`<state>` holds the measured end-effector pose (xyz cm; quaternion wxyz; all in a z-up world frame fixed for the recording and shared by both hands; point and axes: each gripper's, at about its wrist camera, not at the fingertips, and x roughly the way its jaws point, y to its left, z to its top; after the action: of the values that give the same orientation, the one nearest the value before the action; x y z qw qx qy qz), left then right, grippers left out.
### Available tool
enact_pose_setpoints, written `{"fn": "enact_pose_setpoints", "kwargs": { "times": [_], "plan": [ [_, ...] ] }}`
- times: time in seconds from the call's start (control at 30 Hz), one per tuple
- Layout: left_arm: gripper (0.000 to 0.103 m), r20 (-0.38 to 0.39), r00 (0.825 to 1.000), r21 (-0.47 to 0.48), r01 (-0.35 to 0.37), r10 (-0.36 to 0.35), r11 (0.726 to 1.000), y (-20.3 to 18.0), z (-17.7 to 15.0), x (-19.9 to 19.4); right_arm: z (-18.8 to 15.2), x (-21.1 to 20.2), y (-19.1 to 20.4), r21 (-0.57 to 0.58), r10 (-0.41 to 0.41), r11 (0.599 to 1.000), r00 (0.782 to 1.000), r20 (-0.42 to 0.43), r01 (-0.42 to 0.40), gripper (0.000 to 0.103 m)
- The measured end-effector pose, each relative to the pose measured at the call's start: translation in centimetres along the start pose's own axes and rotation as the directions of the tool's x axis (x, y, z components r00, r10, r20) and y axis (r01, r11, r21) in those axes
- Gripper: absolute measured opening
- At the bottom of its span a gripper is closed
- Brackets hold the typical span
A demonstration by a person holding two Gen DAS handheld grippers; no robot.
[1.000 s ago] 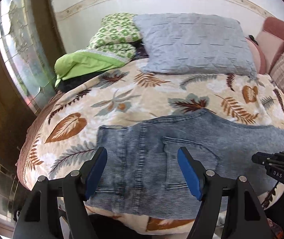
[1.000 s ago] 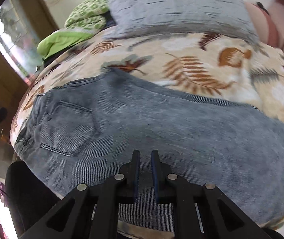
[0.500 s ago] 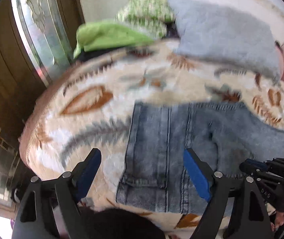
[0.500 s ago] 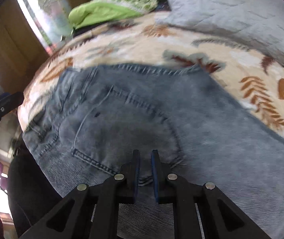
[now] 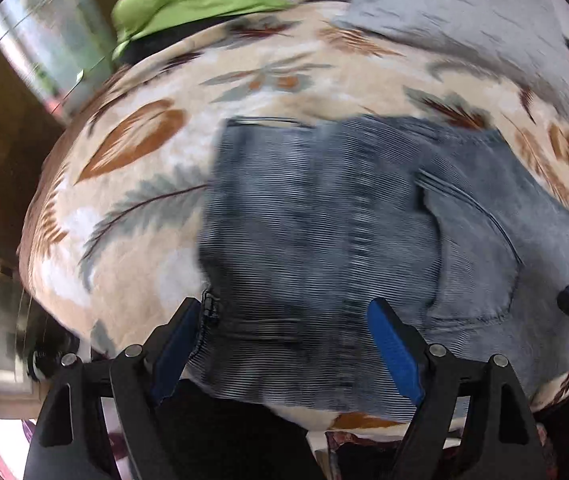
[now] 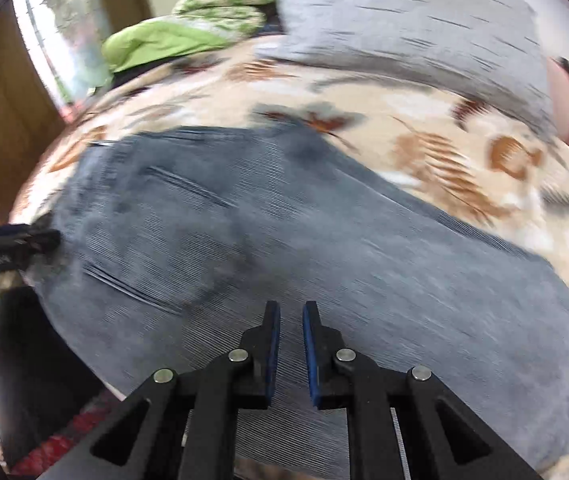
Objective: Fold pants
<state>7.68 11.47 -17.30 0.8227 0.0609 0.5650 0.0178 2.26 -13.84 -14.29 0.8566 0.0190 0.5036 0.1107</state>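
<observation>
Left tool (image 5: 284,340): jaws wide, wider than a second ago, now low over the waistband
Right tool (image 6: 291,330): closed, empty, as before
Pants (image 5: 344,240): flat on the bed (image 5: 132,184), nearer both cameras
Pillow (image 6: 404,24): behind

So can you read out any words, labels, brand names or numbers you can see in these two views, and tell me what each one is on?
No text can be read in either view.
Left gripper, seen at the left edge of the right wrist view: a pale marking on its black body, too blurred to read.
Pants: no label or tag showing.
Leaf-print blanket and grey pillow: pattern only, no words.
</observation>
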Motion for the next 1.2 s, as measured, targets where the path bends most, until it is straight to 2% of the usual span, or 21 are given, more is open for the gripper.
{"fn": "enact_pose_setpoints", "kwargs": {
  "times": [0.07, 0.13, 0.17, 0.3, 0.47, 0.57, 0.63, 0.67, 0.7, 0.77, 0.8, 0.83, 0.87, 0.9, 0.93, 0.97, 1.0, 1.07, 1.1, 1.2],
  "plan": [
    [0.091, 0.003, 1.000, 0.071, -0.027, 0.027, 0.997, -2.0, -0.3, 1.1, -1.0, 0.5, -1.5, 0.035, -0.018, 0.999, 0.999, -0.030, 0.019, 0.014],
    [0.096, 0.021, 0.993, 0.129, -0.115, 0.113, 0.985, -3.2, -0.5, 2.1, -2.0, 1.3, -2.5, 0.039, -0.028, 0.999, 0.998, -0.064, 0.031, 0.014],
    [0.097, 0.038, 0.991, 0.131, -0.134, 0.130, 0.982, -3.3, -0.5, 1.8, -2.3, 1.0, -2.8, 0.039, -0.013, 0.999, 0.999, -0.038, 0.015, 0.014],
    [0.097, 0.005, 0.993, 0.107, -0.120, 0.121, 0.987, -2.6, 0.0, 0.7, -2.5, -0.7, -4.2, 0.068, 0.011, 0.998, 0.999, -0.032, -0.009, 0.014],
    [0.097, 0.073, 0.993, 0.110, -0.104, 0.096, 0.989, -4.0, -0.2, -2.5, -2.9, -5.5, -10.5, 0.255, 0.066, 0.963, 0.993, 0.096, -0.088, 0.014],
    [0.097, 0.118, 0.992, 0.174, -0.073, 0.053, 0.982, -6.7, -0.1, -3.9, -4.2, -9.3, -16.1, 0.395, 0.074, 0.908, 0.983, 0.169, -0.136, 0.014],
    [0.097, 0.131, 0.991, 0.223, -0.060, 0.031, 0.973, -8.7, -0.5, -4.5, -5.8, -11.5, -20.1, 0.490, 0.073, 0.855, 0.974, 0.214, -0.172, 0.019],
    [0.097, 0.131, 0.991, 0.246, -0.056, 0.024, 0.968, -9.8, -0.6, -4.6, -6.9, -12.5, -22.0, 0.536, 0.070, 0.823, 0.971, 0.230, -0.186, 0.028],
    [0.097, 0.126, 0.992, 0.271, -0.050, 0.016, 0.961, -11.0, -0.8, -4.7, -8.3, -13.4, -23.8, 0.586, 0.068, 0.785, 0.968, 0.243, -0.202, 0.047],
    [0.097, 0.109, 0.994, 0.316, -0.035, 0.000, 0.948, -12.8, -1.2, -4.3, -11.0, -14.6, -26.9, 0.676, 0.045, 0.704, 0.964, 0.263, -0.217, 0.075],
    [0.097, 0.103, 0.995, 0.340, -0.028, -0.008, 0.940, -13.8, -1.6, -3.9, -12.8, -15.3, -28.6, 0.724, 0.015, 0.653, 0.960, 0.281, -0.222, 0.075],
    [0.097, 0.098, 0.995, 0.358, -0.030, -0.006, 0.933, -14.6, -2.0, -3.4, -14.2, -15.8, -29.6, 0.746, 0.007, 0.623, 0.956, 0.294, -0.234, 0.075],
    [0.097, 0.087, 0.996, 0.379, -0.044, 0.012, 0.924, -15.3, -2.3, -2.7, -15.5, -16.0, -30.4, 0.766, 0.008, 0.593, 0.953, 0.304, -0.249, 0.075],
    [0.097, 0.076, 0.997, 0.393, -0.058, 0.031, 0.918, -15.9, -2.6, -1.9, -17.6, -15.8, -31.8, 0.795, 0.010, 0.544, 0.950, 0.312, -0.267, 0.075],
    [0.097, 0.064, 0.997, 0.404, -0.068, 0.046, 0.912, -16.3, -2.9, -0.8, -17.6, -15.8, -31.8, 0.795, 0.010, 0.544, 0.950, 0.312, -0.267, 0.075],
    [0.099, 0.051, 0.997, 0.413, -0.071, 0.055, 0.908, -16.5, -3.3, 0.3, -18.3, -15.6, -32.1, 0.804, 0.014, 0.528, 0.949, 0.314, -0.274, 0.075],
    [0.103, 0.049, 0.997, 0.411, -0.069, 0.054, 0.909, -16.4, -3.4, 1.3, -18.7, -15.5, -32.4, 0.806, 0.022, 0.521, 0.949, 0.315, -0.280, 0.075],
    [0.103, 0.059, 0.998, 0.369, -0.010, -0.013, 0.929, -15.4, -3.2, 1.4, -18.6, -14.7, -32.5, 0.802, 0.045, 0.523, 0.949, 0.312, -0.288, 0.075],
    [0.103, 0.048, 0.999, 0.371, -0.003, -0.016, 0.929, -15.4, -3.1, 1.5, -18.4, -13.7, -32.6, 0.803, 0.067, 0.525, 0.954, 0.292, -0.283, 0.075],
    [0.103, 0.019, 1.000, 0.385, -0.026, 0.021, 0.922, -15.9, -2.8, 1.2, -18.0, -12.2, -32.5, 0.810, 0.082, 0.517, 0.958, 0.273, -0.276, 0.075]
  ]
}}
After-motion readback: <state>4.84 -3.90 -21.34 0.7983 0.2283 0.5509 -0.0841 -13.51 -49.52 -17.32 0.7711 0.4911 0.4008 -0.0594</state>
